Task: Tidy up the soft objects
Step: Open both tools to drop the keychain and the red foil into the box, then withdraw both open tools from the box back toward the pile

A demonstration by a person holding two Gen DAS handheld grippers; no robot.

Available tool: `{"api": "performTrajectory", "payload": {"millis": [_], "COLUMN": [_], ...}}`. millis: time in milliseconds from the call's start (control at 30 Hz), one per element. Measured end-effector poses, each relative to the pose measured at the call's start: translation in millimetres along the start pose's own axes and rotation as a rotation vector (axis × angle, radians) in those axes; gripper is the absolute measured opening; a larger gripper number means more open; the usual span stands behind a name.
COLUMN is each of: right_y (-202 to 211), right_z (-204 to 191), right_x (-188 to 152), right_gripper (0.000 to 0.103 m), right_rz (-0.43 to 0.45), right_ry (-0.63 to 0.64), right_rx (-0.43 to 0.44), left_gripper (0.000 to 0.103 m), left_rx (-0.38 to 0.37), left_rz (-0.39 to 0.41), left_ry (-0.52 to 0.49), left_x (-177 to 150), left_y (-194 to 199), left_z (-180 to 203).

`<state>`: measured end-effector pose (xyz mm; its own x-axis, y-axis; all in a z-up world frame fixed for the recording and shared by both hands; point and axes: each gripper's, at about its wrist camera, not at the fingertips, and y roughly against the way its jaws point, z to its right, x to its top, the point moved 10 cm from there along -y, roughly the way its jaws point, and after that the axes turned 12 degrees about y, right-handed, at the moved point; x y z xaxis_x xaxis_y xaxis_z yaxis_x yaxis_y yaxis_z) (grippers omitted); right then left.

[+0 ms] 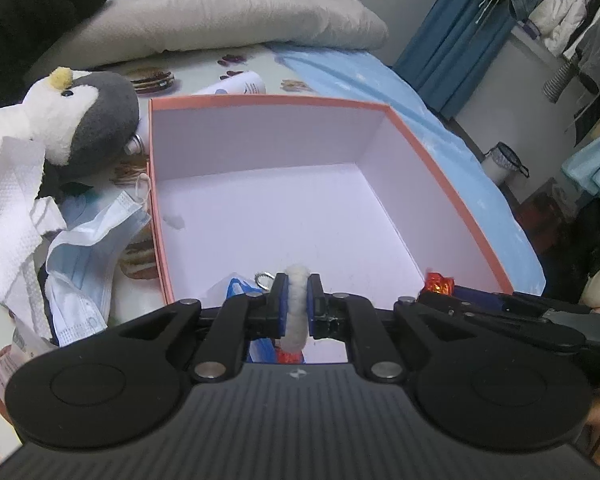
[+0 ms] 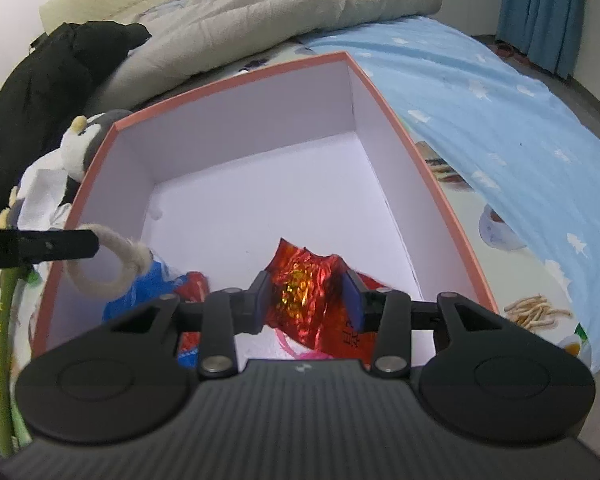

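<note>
Salmon-pink cardboard box (image 1: 452, 196) with white inside stands open on the bed, and it is the landmark for all. Over its near edge the left claw (image 1: 297, 304) is clenched on a white fluffy cord ring (image 1: 296, 312); a small metal ring (image 1: 263, 280) and blue plastic packet (image 1: 236, 286) show just beside it. Also over the near edge, the right claw (image 2: 308, 300) is clamped on a crinkled red foil wrapper (image 2: 300, 280). Left of the box lie a grey-white plush penguin (image 1: 88, 116), a white paper towel (image 1: 8, 184) and a light blue face mask (image 1: 88, 240). Behind the box lies a grey folded quilt (image 1: 228, 8).
</note>
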<state>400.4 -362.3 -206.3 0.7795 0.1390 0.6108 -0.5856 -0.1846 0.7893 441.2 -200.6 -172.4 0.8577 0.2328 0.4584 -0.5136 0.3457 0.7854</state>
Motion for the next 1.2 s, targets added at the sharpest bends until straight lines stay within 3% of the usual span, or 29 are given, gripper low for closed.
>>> {"api": "performTrajectory", "payload": {"millis": [100, 733, 1200], "right_y": [5.6, 129.0, 181.7], "right_z": [0.3, -30.9, -91.0], "right_x": [3.0, 43.2, 41.2], "right_gripper": [0.055, 0.056, 0.056], "right_rz": [0.011, 0.354, 0.479], "right_ry": [0.002, 0.046, 0.110], "right_rx": [0.009, 0.019, 0.085], "left_gripper": [0.040, 0.040, 0.045], "left_rx": [-0.020, -0.052, -0.031], "left_rz": [-0.010, 0.264, 0.393], "left_ry": [0.001, -0.163, -0.165], "left_x": [-2.7, -4.9, -28.5], "left_y": [2.1, 123.5, 201.9], "left_z": [2.7, 39.1, 12.9]}}
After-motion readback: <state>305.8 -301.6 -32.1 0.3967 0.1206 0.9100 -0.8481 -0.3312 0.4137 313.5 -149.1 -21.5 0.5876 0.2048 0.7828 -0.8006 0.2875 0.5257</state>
